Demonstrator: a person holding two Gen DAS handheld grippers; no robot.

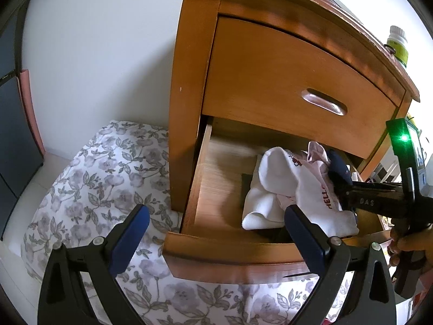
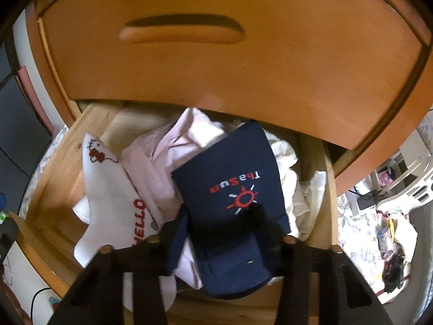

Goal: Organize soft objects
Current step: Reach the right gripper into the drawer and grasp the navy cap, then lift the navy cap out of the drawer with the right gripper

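The lower drawer point(image 1: 238, 252) of the wooden nightstand point(image 1: 194, 54) stands pulled out, which is why the soft things inside can be reached from above while the upper drawer point(image 2: 230, 62) stays shut. The right gripper point(image 2: 219, 224) points down into the open drawer with its jaws drawn in on either side of a navy sock point(image 2: 232, 189); the dark fingers seem to pinch the fabric near its printed sun, so I judge it gripped, though motion blur softens the contact. The left gripper point(image 1: 216, 233) hangs in front of the drawer's front edge with its blue-padded jaws wide apart and nothing between them, probably waiting its turn. Beside the navy sock lie a white sock point(image 2: 113, 189) and a crumpled pale pink garment point(image 2: 162, 157), all heaped together in the drawer's right half (the left half shows bare wood). Readable writing: "HELLO" in red on the white sock beneath a cat-like figure, something like "thaSun" upside down on the navy one, and "DAS" on the right gripper's body in the left wrist view.
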